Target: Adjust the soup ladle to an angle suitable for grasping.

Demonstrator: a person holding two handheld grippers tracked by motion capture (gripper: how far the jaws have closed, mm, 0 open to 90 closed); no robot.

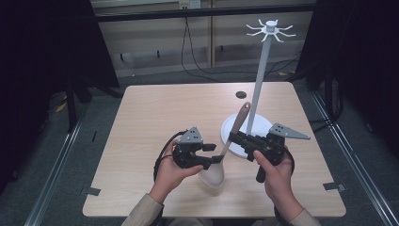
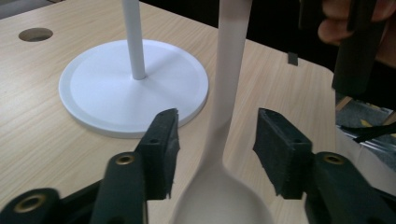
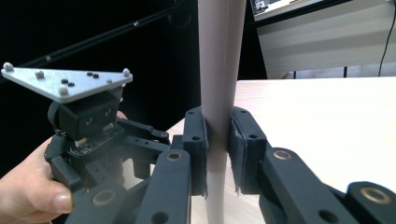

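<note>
High view: pale, long-handled spoon [image 1: 221, 160]

From my left gripper view the spoon [image 2: 224, 177] runs off top and bottom edges, the stand's pole [image 2: 134, 37] off the top, upper-right hand [image 2: 348, 18] cropped.

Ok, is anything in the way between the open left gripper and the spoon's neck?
Nothing visible. The left gripper is open with the spoon neck already in the gap between its pads, touching neither. The right gripper is clamped higher on the handle, and the stand base sits behind.
</note>
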